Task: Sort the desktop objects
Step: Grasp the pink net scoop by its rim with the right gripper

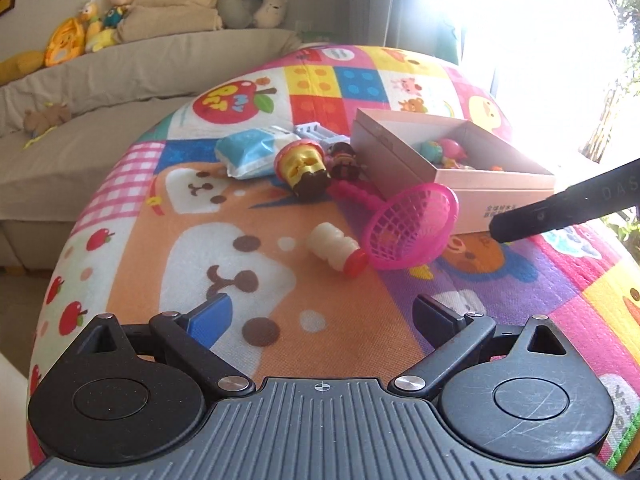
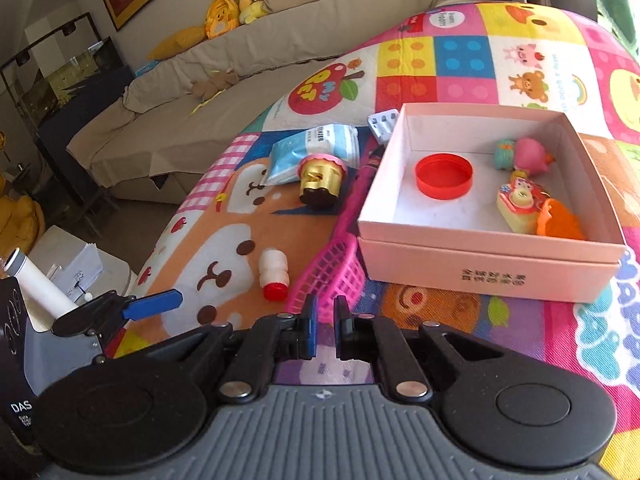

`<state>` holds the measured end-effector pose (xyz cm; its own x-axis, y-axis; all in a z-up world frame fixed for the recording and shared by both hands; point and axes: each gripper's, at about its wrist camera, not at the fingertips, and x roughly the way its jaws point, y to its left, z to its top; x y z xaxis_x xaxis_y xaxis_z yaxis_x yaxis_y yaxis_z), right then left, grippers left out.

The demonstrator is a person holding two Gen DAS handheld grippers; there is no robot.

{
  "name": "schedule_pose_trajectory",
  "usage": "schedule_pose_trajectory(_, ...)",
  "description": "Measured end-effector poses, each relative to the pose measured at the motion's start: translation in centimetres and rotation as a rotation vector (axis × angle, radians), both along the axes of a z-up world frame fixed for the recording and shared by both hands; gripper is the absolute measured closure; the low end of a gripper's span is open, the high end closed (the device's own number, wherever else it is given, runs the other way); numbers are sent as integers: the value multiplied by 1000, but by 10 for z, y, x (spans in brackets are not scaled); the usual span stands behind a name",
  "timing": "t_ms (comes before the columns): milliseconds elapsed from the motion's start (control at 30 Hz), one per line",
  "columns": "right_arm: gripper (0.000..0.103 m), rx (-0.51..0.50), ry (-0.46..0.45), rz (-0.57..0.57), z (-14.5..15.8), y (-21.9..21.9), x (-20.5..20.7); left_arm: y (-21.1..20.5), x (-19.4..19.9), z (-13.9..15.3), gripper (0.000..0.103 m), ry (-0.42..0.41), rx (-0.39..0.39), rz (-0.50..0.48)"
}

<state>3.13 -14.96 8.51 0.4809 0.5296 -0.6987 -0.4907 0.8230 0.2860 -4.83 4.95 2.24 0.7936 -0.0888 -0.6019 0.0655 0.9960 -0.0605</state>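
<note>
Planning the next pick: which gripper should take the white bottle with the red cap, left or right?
Probably left. The left gripper is open and aimed at the white bottle, with bare mat between them. The right gripper is shut, empty, and pointed at the pink basket, with the bottle off to its left.

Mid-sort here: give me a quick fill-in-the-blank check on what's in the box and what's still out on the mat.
1. The round lid lying in the pink box is coloured ____.
2. The small white bottle lies on the mat, ____ the box.
3. The left gripper has its jaws ____.
4. The pink net scoop lies between the bottle and the ____.

Missing words: red; outside; open; box
</note>
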Motion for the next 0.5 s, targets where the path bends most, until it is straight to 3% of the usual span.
schedule_pose_trajectory(167,92,5,-59,-12,2,-9,-9,-4,4,-2,3,18,15,5)
schedule_pose_trajectory(233,83,20,-78,-1,6,-3,-6,-6,5,-4,3,27,19,5)
schedule_pose_trajectory(300,54,33,-87,-5,6,6,2,-7,5,-5,3,32,25,3)
schedule_pose_trajectory(333,50,37,-84,-19,4,11,10,-8,5,-5,3,32,28,2)
schedule_pose_trajectory(467,50,42,-26,-42,-13,33,41,-5,3,-4,3,34,39,13)
schedule_pose_trajectory(500,55,35,-8,-37,-18,38,46,-3,3,-3,3,34,40,20)
